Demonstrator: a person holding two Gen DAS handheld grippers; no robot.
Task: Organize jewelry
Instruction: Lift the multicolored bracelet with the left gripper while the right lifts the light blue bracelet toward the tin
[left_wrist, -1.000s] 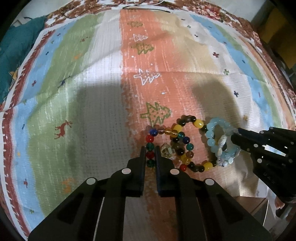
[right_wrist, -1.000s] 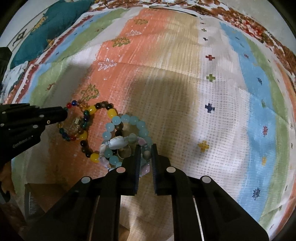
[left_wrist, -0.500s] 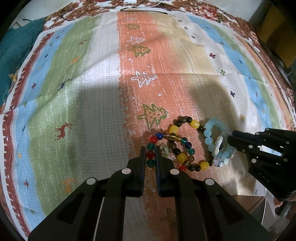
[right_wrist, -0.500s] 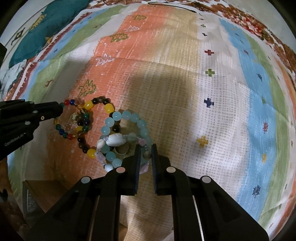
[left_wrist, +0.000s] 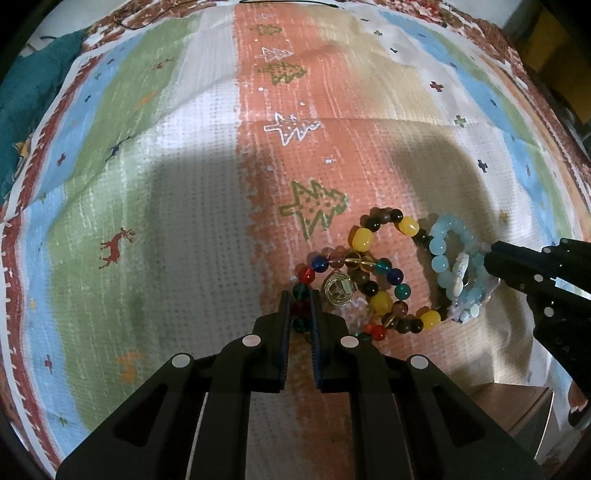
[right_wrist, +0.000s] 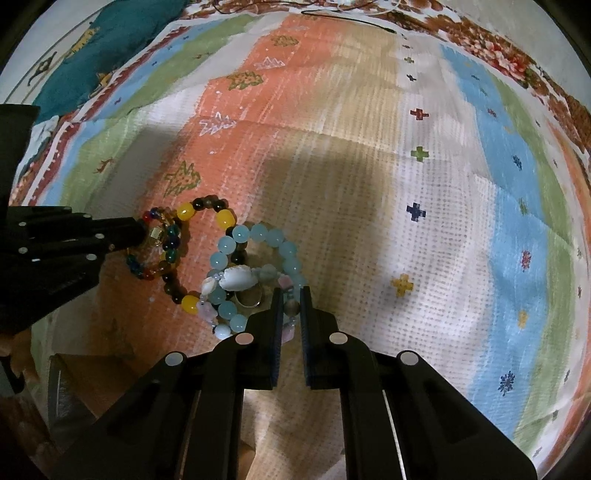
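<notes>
A heap of bracelets lies on the striped cloth (left_wrist: 184, 184). My left gripper (left_wrist: 299, 295) is shut on the multicoloured bead bracelet (left_wrist: 319, 263), with red and green beads between its pads. A yellow-and-dark bead bracelet (left_wrist: 402, 225) and a metal ring (left_wrist: 338, 291) lie just right of it. My right gripper (right_wrist: 291, 291) is closing its jaws on the shell bracelet (right_wrist: 236, 278), a grey bead pinched between the pads. The light blue bead bracelet (right_wrist: 258, 232) loops around that spot, and a second ring (right_wrist: 251, 299) sits beside the fingers. Each gripper shows at the other view's edge.
A teal cloth (right_wrist: 92, 48) lies at the far left corner. A black cable (right_wrist: 347, 18) runs along the far edge. A brown wooden surface (left_wrist: 517, 406) shows past the cloth's near edge, close to the right gripper (left_wrist: 495, 254).
Almost nothing has moved. The right jaws have narrowed a little onto the bead. The bracelet heap and both grippers stay where they were.
</notes>
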